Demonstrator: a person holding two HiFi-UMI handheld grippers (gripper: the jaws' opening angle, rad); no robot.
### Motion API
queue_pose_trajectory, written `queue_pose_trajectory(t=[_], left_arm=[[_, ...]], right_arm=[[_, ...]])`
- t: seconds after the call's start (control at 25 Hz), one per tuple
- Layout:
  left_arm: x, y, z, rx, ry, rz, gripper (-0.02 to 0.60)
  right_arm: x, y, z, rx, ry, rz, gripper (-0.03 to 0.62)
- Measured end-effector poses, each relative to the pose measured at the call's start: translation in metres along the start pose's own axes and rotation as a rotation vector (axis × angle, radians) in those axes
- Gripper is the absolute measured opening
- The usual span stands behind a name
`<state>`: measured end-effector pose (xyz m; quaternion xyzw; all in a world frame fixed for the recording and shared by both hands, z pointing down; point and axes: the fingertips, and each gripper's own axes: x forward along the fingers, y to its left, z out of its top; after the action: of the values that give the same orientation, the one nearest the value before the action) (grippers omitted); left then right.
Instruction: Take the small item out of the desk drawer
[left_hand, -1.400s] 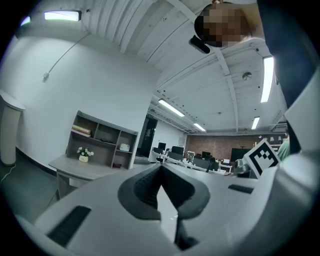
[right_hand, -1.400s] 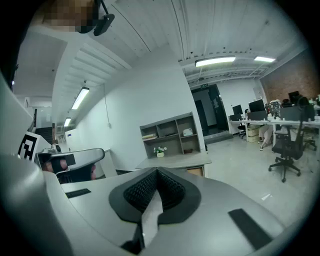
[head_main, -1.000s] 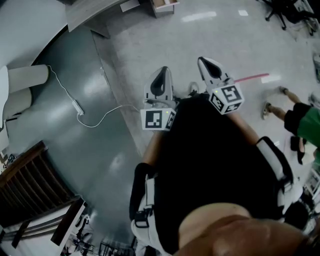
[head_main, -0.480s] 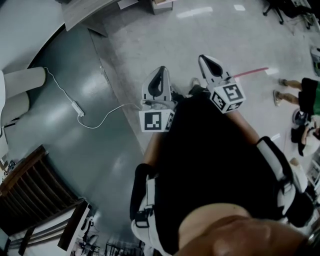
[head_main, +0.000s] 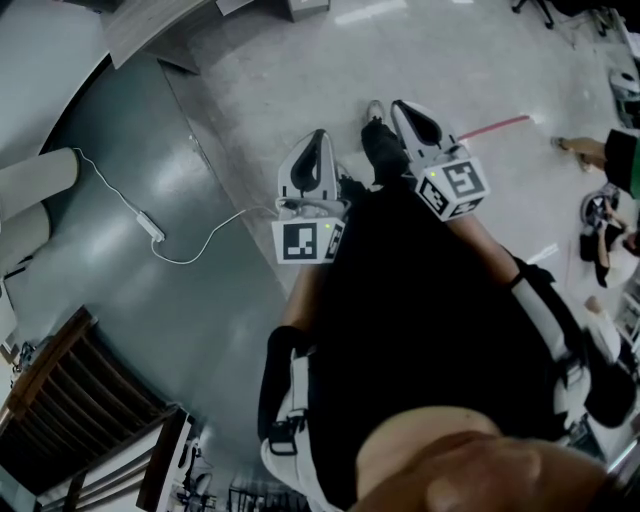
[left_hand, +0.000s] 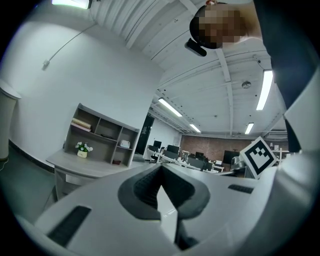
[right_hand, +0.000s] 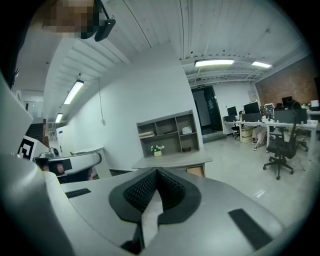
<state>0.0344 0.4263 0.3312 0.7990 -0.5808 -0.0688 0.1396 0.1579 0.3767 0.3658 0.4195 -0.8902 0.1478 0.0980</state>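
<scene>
Both grippers are held close in front of the person's dark-clothed body, above the floor. My left gripper (head_main: 319, 137) is shut with nothing between its pads, and its jaws (left_hand: 160, 169) meet at the tip. My right gripper (head_main: 399, 106) is likewise shut and holds nothing (right_hand: 156, 171). Far ahead a grey desk (right_hand: 172, 160) stands with an open shelf unit (right_hand: 167, 132) on it and a tan panel (right_hand: 195, 171) below its top. The left gripper view also shows that desk (left_hand: 85, 167). No small item is visible in any view.
A white cable with a power strip (head_main: 150, 226) lies on the dark floor at left. A dark wooden railing (head_main: 60, 400) is at lower left. Another person (head_main: 620, 160) stands at the right edge. Office chairs (right_hand: 280, 155) and desks fill the room at right.
The floor has slid down and left in the head view as the person walks. A shoe now shows between the grippers. Both grippers stay shut, held the same way.
</scene>
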Motion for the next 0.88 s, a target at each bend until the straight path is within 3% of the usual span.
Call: queue_pose_trajectory(t=[0.32,0.52,0.68,0.88], left_arm=[[0.052,0.027,0.003,0.046,0.027,0.001,-0.008],[0.107,0.042,0.018,0.022,0.022,0.028,-0.008],[0.156,0.052,0.029,0.058,0.034,0.044,-0.008],[0.225,0.056,0.042,0.012,0.034,0.099,-0.008]], right_arm=[[0.05,-0.029,0.013,0.012,0.011,0.018,-0.002],[0.097,-0.062,0.032,0.01,0.016,0.04,-0.002],[0.135,-0.095,0.054,0.004,0.031,0.066,-0.002],[0.181,-0.141,0.078,-0.006,0.049,0.119,-0.002]])
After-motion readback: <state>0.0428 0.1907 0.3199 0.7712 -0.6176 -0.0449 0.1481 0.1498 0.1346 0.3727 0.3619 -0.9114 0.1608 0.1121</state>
